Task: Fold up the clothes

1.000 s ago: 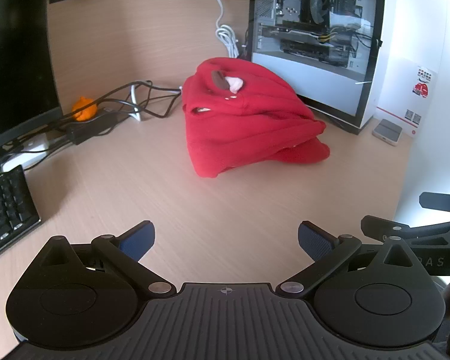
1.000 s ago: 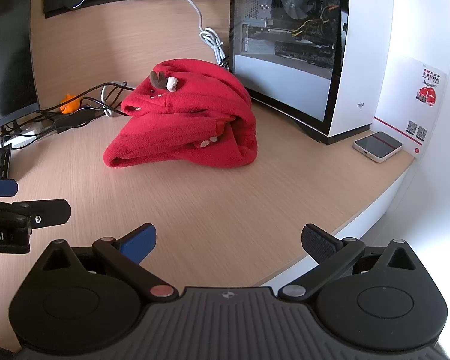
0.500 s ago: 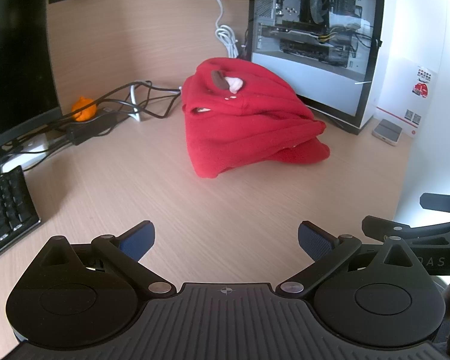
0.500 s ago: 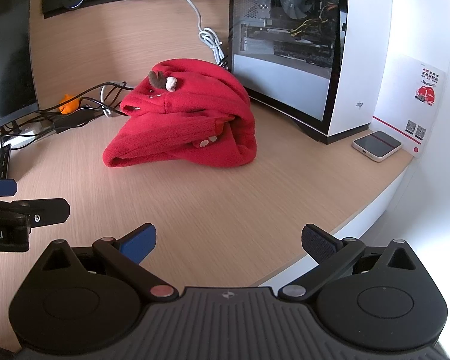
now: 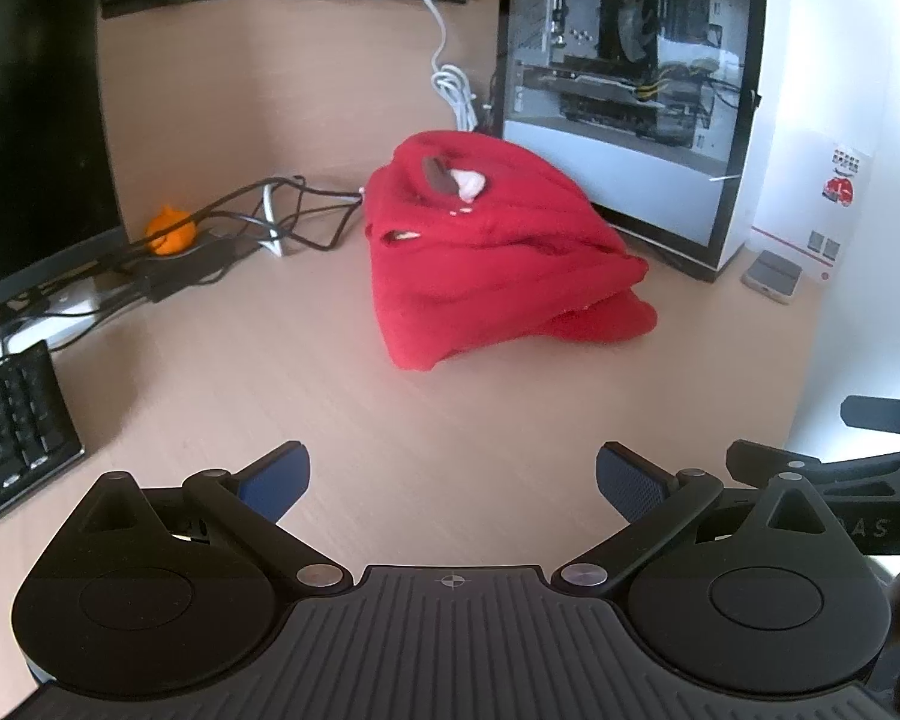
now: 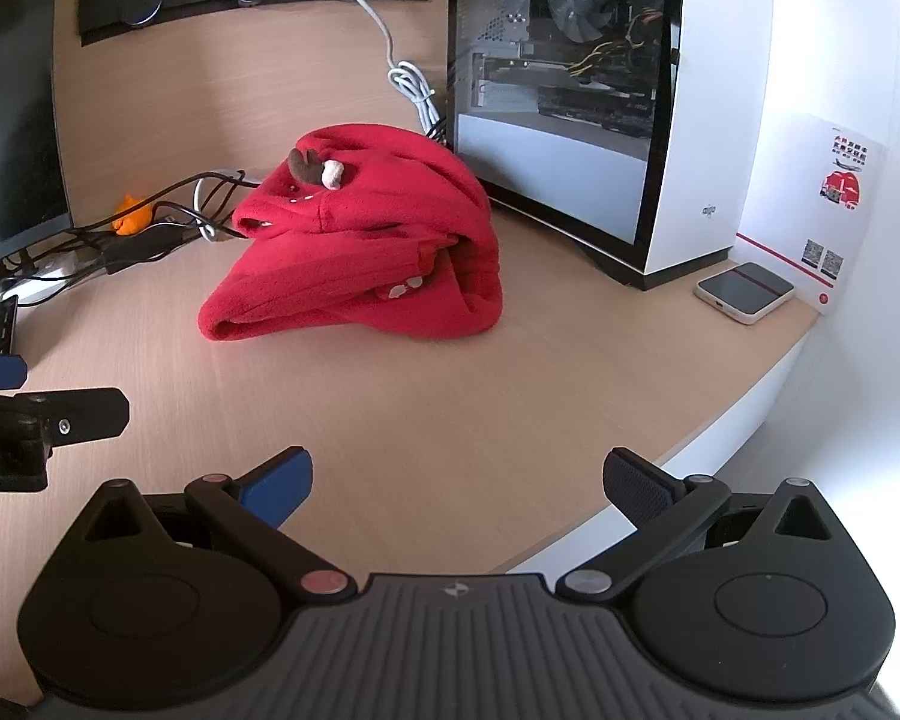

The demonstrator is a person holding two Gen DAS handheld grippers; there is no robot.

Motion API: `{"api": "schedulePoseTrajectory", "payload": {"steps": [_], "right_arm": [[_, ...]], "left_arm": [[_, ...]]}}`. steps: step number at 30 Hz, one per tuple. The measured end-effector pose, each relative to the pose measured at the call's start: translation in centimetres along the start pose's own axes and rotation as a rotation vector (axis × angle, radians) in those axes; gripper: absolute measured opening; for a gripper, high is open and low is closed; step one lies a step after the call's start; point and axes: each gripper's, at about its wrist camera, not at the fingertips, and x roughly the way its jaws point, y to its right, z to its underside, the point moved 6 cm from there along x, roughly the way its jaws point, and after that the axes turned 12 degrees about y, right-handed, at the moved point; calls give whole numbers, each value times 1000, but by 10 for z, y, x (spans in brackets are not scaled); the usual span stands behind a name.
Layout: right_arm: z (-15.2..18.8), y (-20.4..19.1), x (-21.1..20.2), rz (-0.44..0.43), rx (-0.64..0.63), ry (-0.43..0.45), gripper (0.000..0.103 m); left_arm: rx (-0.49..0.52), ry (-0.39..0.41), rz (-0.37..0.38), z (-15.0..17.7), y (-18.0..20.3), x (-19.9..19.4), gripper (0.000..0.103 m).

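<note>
- The wooden desk (image 5: 462, 420) is filling both views, running under everything else.
- The computer case (image 6: 606, 102), white with a glass side, is standing at about one o'clock in the right wrist view, at the back of the desk.
- The red fleece garment (image 6: 366, 246) is lying in a folded, bundled heap at about twelve o'clock in both views (image 5: 498, 258), just beside the computer case and well apart from both grippers; a small brown and pale trim piece (image 5: 450, 179) is sitting on its top.
- The left gripper (image 5: 453, 480) is hovering low over bare desk with its jaws spread wide, gripping nothing; its arm is also showing at nine o'clock in the right wrist view.
- The right gripper (image 6: 457, 483) is hanging over the near desk edge, jaws likewise spread wide and holding nothing.
- The black keyboard (image 5: 12, 420) is sitting at nine o'clock in the left wrist view.
- A tangle of dark cables (image 5: 234, 222) is lying at eleven o'clock, with a small orange object (image 5: 171, 233) among them.
- A small flat device (image 6: 744, 291) is resting at three o'clock, near the computer case.
</note>
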Motion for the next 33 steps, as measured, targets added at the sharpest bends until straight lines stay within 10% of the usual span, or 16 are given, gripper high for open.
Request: {"api": "schedulePoseTrajectory", "payload": {"steps": [33], "right_arm": [[-11,8,5,-19,34,4,103]], "left_arm": [[12,8,29,-9,6,11,103]]}}
